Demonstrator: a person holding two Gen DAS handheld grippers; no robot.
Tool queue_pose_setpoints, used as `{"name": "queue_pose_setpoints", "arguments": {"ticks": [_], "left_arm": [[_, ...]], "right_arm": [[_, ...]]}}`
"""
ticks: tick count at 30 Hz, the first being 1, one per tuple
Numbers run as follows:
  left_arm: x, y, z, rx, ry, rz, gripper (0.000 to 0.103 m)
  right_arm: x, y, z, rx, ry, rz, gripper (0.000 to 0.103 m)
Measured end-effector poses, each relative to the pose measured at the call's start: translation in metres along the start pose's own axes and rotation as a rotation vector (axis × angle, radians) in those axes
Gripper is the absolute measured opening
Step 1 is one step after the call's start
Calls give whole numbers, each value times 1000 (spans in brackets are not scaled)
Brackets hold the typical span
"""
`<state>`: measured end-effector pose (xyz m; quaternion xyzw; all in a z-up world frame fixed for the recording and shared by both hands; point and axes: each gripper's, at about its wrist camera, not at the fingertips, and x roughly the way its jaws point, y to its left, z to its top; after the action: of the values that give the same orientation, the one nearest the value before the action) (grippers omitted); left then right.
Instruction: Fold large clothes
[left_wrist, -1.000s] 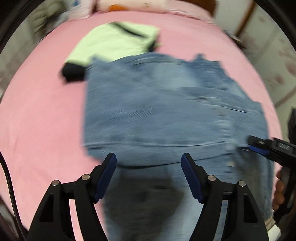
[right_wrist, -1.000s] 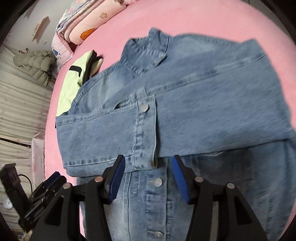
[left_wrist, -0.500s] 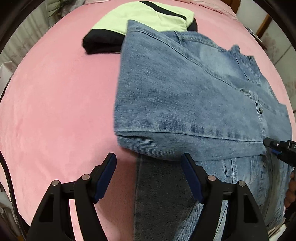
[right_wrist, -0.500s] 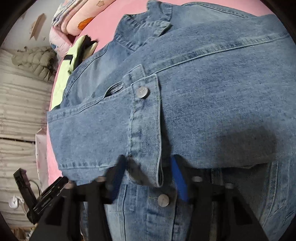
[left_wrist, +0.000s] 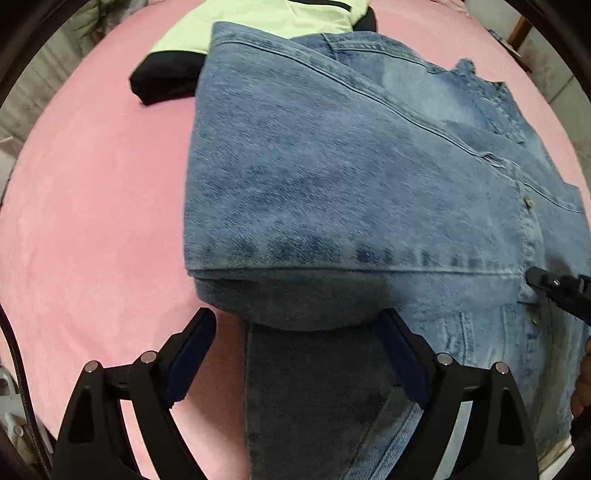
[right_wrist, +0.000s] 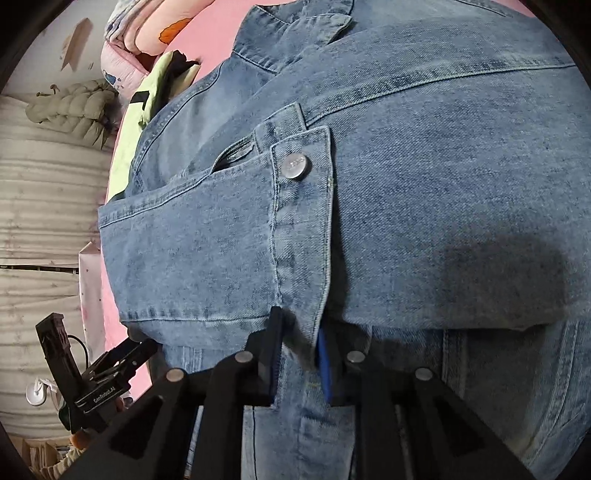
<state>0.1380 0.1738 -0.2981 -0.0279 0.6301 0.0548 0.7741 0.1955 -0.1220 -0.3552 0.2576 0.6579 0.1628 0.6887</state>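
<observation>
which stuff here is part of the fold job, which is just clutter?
In play:
- denim jacket, partly folded on the pink bed
- right gripper, jaws clamped on the sleeve cuff
- left gripper, jaws opening, straddling the folded edge without pressing it

Lying about:
- green and black garment, already folded
- quilt stack
- puffer coat

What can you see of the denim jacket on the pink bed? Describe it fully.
The denim jacket is faded blue with metal snap buttons, a collar and stitched seams. It lies flat on the pink bed, sleeves folded across the body. The right gripper pinches a cuff edge; the left gripper, jaws opening, straddles the fold. Its far edge overlaps a green-and-black garment.
</observation>
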Motion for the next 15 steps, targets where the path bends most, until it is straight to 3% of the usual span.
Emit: {"name": "queue_pose_setpoints", "arguments": {"ticks": [1, 4, 8, 12, 15], "left_arm": [[2, -4, 2, 16, 0, 54, 87], [2, -12, 2, 45, -31, 85, 80], [-8, -8, -1, 12, -52, 56, 75], [-25, -1, -1, -23, -104, 40, 75], [-35, -6, 6, -25, -154, 31, 75]], "right_arm": [[1, 1, 0, -7, 1, 0, 18], [-1, 5, 0, -46, -1, -16, 12], [-19, 30, -2, -136, -31, -28, 7], [-77, 81, 1, -287, -183, -7, 6], [-127, 106, 10, -369, -344, -20, 6]]}}
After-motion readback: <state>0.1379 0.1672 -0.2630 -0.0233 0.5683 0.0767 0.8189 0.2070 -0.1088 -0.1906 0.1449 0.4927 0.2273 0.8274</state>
